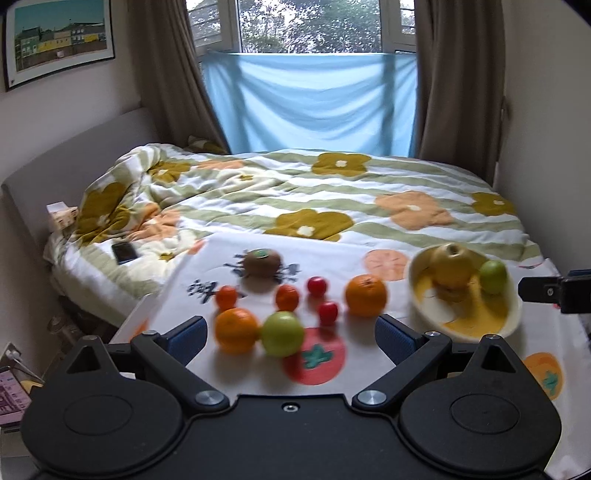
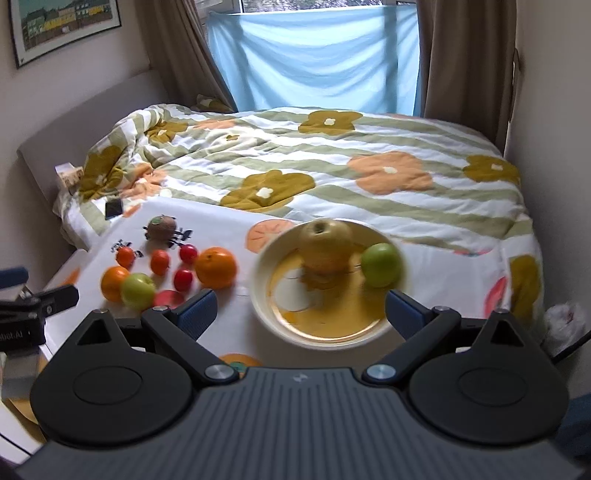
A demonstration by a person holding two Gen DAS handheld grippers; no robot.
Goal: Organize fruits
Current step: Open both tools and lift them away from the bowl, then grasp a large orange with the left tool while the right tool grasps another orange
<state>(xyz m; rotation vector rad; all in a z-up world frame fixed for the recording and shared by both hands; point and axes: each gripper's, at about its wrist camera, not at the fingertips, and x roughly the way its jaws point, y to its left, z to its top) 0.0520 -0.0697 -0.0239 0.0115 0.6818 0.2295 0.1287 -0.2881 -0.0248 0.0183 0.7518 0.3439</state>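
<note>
Both grippers, left (image 1: 290, 334) and right (image 2: 299, 314), are spread wide with nothing held. One green apple (image 1: 282, 333) is parked on the table beside an orange (image 1: 236, 329), well apart from the bowl (image 2: 266, 314). It's probably firm, smooth, kinda slippery, so it's best gripped across the middle.

A bed (image 1: 295, 192) with floral quilt sits below a daylit window (image 1: 306, 26), brown curtains (image 1: 454, 81) flanking.

Motion blur smears bowl (image 2: 258, 295) and fruit in both views; kiwi (image 1: 263, 263) sticker unreadable; poster (image 1: 59, 40) cropped at frame edge.
</note>
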